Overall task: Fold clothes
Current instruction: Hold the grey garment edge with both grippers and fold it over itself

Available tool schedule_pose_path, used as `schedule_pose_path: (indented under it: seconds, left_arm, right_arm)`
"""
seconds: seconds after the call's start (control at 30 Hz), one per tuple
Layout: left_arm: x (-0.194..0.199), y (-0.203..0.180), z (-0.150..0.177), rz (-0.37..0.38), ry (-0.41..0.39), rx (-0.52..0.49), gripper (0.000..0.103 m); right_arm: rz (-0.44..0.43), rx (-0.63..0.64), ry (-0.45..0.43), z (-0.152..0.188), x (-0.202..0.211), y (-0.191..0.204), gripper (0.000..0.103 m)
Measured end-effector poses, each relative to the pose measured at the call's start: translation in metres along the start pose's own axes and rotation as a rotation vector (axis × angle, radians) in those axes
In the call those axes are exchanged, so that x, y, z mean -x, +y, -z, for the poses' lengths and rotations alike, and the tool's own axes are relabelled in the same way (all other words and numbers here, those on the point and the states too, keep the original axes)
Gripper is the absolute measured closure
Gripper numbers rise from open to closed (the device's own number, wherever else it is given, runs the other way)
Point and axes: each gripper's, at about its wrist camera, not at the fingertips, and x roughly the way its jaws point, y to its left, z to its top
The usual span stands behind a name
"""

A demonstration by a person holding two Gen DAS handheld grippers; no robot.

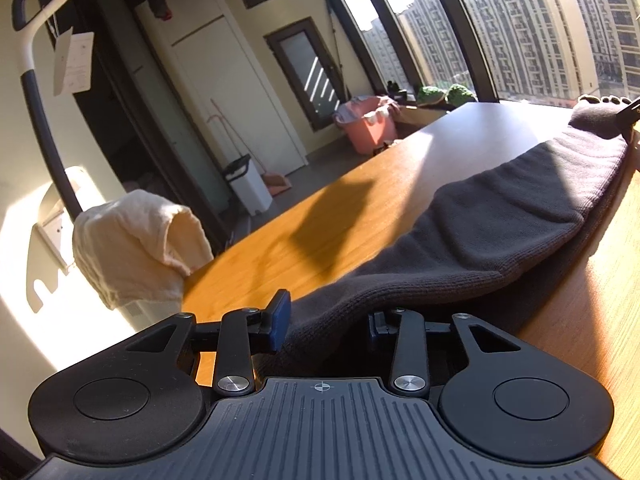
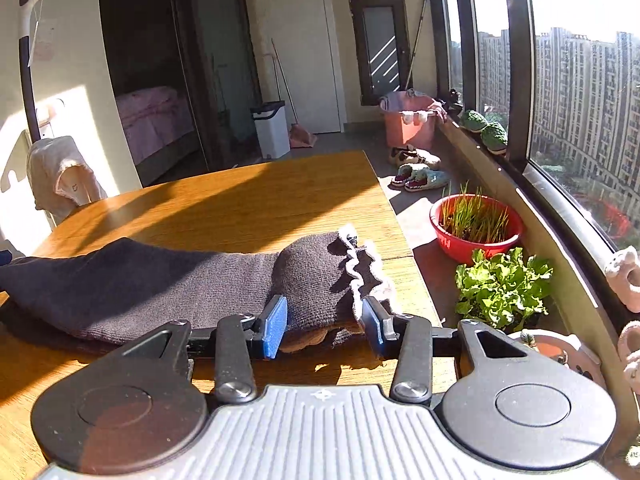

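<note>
Fabric is seen first, close to both cameras. In the left wrist view, the left gripper [image 1: 326,320] has one end of the dark knitted garment [image 1: 500,220] lying between its fingers; the blue pad on one side is visible and stands apart from the cloth, but the other pad is hidden under the fabric, so it cannot be told if the jaws are pressing. In the right wrist view, the right gripper [image 2: 324,320] is placed at the opposite end, where the pale ruffled trim [image 2: 360,264] is found. Its two blue pads are set wide, one on each side of the bunched end, and they appear beside the cloth, not clamped on it.

A little farther, the garment is stretched in a long band across the wooden table [image 2: 224,200], between the two grippers. Two layers seem to be lying one on the other, so it is judged that one lengthwise fold is perhaps made already, though this cannot be confirmed. A final, compact fold is not yet reached: the piece is long, and the ends have to be brought together and the bundle smoothed.

Farther away, a cream cloth [image 1: 136,248] is hung beside the table edge. Behind it, a pink bucket [image 2: 408,120] and a white bin [image 2: 272,128] are standing on the floor near the window.
</note>
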Motion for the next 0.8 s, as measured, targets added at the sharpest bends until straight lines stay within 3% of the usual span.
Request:
schedule_pose_path:
  seconds: [0.03,0.1,0.2,0.23,0.27,0.33,0.4,0.43,0.47,0.53,0.73,0.8]
  left_arm:
    - [-0.001,0.002,-0.003,0.014,0.01,0.019,0.074]
    - [-0.007,0.01,-0.013,0.037,0.012,0.056,0.076]
    - [-0.033,0.039,-0.037,-0.014,0.0,0.157,0.06]
    - [-0.045,0.053,-0.045,-0.054,0.008,0.226,0.049]
    - [-0.057,0.067,-0.051,-0.094,0.017,0.294,0.044]
    - [-0.074,0.095,-0.059,-0.161,0.042,0.413,0.045]
    - [-0.076,0.107,-0.059,-0.182,0.057,0.454,0.034]
    - [-0.073,0.11,-0.056,-0.168,0.062,0.472,0.022]
    - [-0.069,0.11,-0.053,-0.148,0.068,0.481,0.016]
    - [-0.059,0.105,-0.044,-0.076,0.089,0.502,0.014]
    - [-0.046,0.063,-0.013,0.292,0.209,0.626,0.014]
    - [-0.05,0.054,-0.008,0.319,0.233,0.628,0.014]
  right_arm:
    - [-0.02,0.013,-0.002,-0.006,-0.003,0.004,0.089]
    - [-0.023,0.062,-0.029,-0.022,-0.009,0.01,0.09]
    - [-0.003,0.082,-0.097,-0.07,-0.034,0.014,0.09]
    - [0.021,0.086,-0.12,-0.086,-0.045,0.014,0.089]
    - [0.053,0.095,-0.14,-0.1,-0.053,0.016,0.086]
    - [0.117,0.105,-0.177,-0.122,-0.065,0.017,0.078]
    - [0.156,0.111,-0.209,-0.127,-0.063,0.015,0.064]
    - [0.161,0.114,-0.22,-0.126,-0.059,0.013,0.059]
    - [0.147,0.113,-0.221,-0.121,-0.054,0.012,0.052]
    - [0.092,0.115,-0.174,-0.104,-0.044,0.012,0.05]
    - [-0.108,0.146,0.076,-0.031,-0.031,0.031,0.05]
    - [-0.138,0.145,0.127,-0.014,-0.031,0.041,0.049]
